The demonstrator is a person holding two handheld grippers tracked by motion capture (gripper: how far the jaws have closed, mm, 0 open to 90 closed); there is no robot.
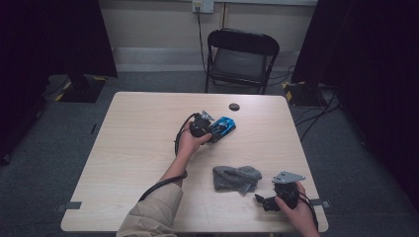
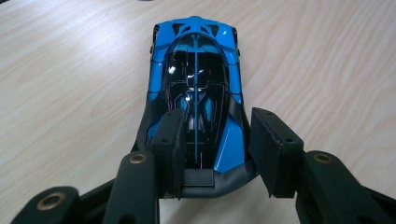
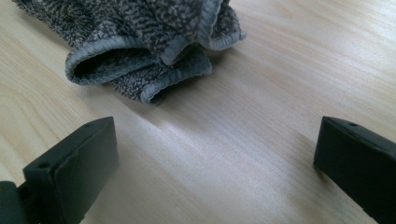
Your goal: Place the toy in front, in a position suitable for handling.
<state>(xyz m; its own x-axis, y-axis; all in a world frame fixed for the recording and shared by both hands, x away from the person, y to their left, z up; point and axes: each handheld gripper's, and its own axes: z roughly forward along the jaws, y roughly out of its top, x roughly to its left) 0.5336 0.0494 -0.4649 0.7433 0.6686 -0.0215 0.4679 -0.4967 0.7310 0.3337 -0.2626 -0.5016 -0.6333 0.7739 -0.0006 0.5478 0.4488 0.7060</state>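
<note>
The pale wooden table (image 1: 133, 148) stood on grey carpet, with a black folding chair (image 1: 241, 59) at 12 o'clock. A shiny blue toy car (image 2: 196, 88) sat near the table's middle. The left gripper (image 2: 219, 149) straddled its back end, jaws not squeezing it. The right gripper (image 3: 215, 168) was spread wide at 5 o'clock, near a fuzzy grey cloth (image 3: 154, 42).

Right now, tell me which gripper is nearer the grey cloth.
Right. The right gripper sits open just short of the cloth, near the table's front edge. The left gripper is farther back, its jaws around the blue toy car.
</note>
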